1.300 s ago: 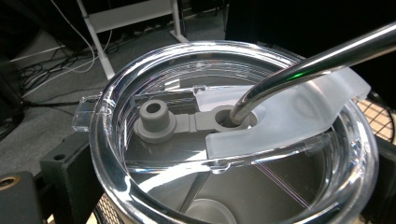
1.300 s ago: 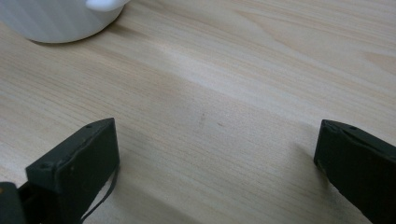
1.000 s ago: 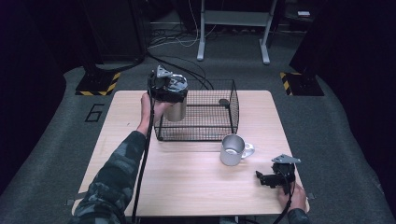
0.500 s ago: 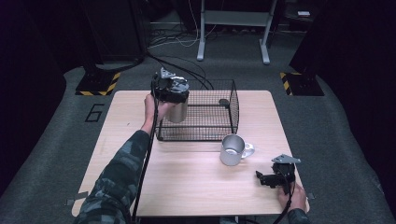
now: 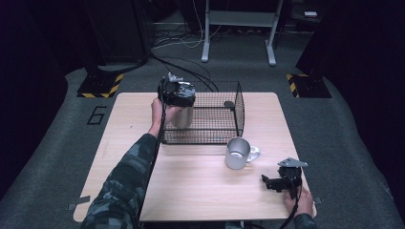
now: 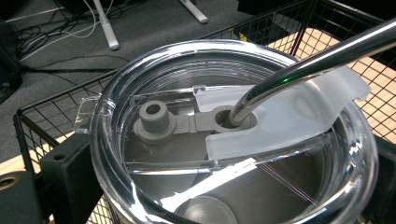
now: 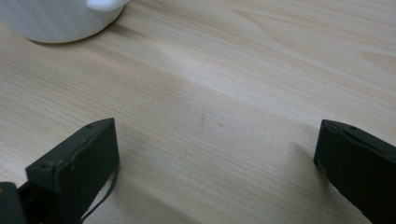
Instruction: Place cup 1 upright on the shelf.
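Note:
A steel tumbler with a clear lid and a metal straw is at the left end of the black wire basket. My left gripper is shut on the tumbler just below the lid, one black jaw on each side. I cannot tell whether the tumbler rests on the basket floor. A metal mug stands on the wooden table in front of the basket. My right gripper lies open on the table at the front right, nothing between its jaws.
In the right gripper view the mug is at the top left, beyond the gripper. Basket wires rise behind the tumbler. Dark floor, cables and stand legs surround the table.
My left gripper has shifted the tumbler slightly to the right over the basket's left end. The right gripper and the mug have stayed put.

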Motion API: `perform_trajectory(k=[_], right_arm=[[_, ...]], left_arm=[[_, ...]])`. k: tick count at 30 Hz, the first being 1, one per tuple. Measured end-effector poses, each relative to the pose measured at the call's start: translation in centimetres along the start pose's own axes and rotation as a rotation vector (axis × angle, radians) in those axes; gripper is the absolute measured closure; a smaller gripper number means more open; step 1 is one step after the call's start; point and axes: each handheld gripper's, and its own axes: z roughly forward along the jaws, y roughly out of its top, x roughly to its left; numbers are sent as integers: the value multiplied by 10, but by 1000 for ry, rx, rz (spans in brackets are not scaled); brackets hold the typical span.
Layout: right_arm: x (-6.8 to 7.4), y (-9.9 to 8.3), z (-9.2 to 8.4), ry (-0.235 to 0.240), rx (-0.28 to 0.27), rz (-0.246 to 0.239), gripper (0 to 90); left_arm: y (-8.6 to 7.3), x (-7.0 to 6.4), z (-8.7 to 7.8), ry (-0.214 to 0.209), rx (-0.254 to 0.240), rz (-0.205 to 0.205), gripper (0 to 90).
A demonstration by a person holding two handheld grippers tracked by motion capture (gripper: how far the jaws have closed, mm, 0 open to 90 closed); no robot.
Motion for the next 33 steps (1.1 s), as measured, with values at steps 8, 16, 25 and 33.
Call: perform_trajectory(k=[8,16,25,33], right_arm=[[0,0,0,0,0,0,0],[0,0,0,0,0,0,0],[0,0,0,-1,0,-1,0],[0,0,0,-1,0,-1,0]], left_arm=[[-6,0,8,11,27,1,38],[-14,1,17,27,37,-19,38],[-18,-1,26,41,58,-27,38],[-21,-1,30,52,58,-37,38]])
